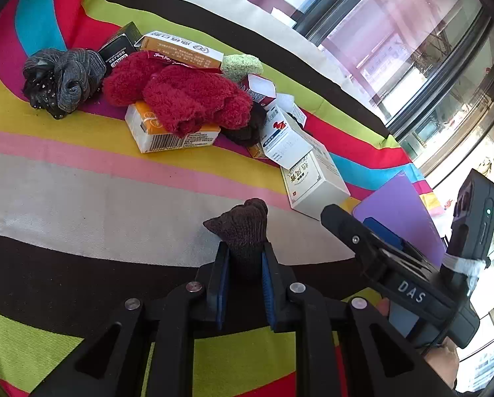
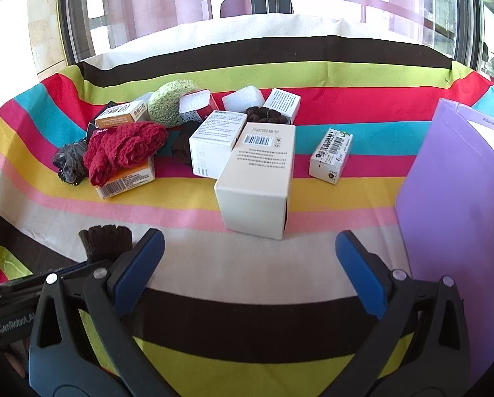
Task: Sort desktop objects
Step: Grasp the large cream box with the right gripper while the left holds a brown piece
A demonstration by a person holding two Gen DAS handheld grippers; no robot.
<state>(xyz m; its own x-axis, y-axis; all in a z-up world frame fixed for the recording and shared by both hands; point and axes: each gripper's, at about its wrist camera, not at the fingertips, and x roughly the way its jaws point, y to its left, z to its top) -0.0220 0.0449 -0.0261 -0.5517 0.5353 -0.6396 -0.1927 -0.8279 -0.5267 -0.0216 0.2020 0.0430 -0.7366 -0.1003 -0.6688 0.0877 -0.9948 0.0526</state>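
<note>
1. left wrist: left gripper (image 1: 245, 264) clamped on brown knit sock (image 1: 243, 231), lifted clear of the pile; sock pick in hand, next needs a drop spot.
2. right wrist: right gripper (image 2: 249, 248) wide open, empty, facing white box (image 2: 257, 178); purple bin (image 2: 458, 205) beside.

Fuzzy sock (image 2: 124, 152) is draped on a barcode box (image 2: 128, 180); crumpled sock (image 2: 69, 162) lies left of it, big carton (image 2: 257, 185) right, small box (image 2: 331, 155) farther right.
</note>
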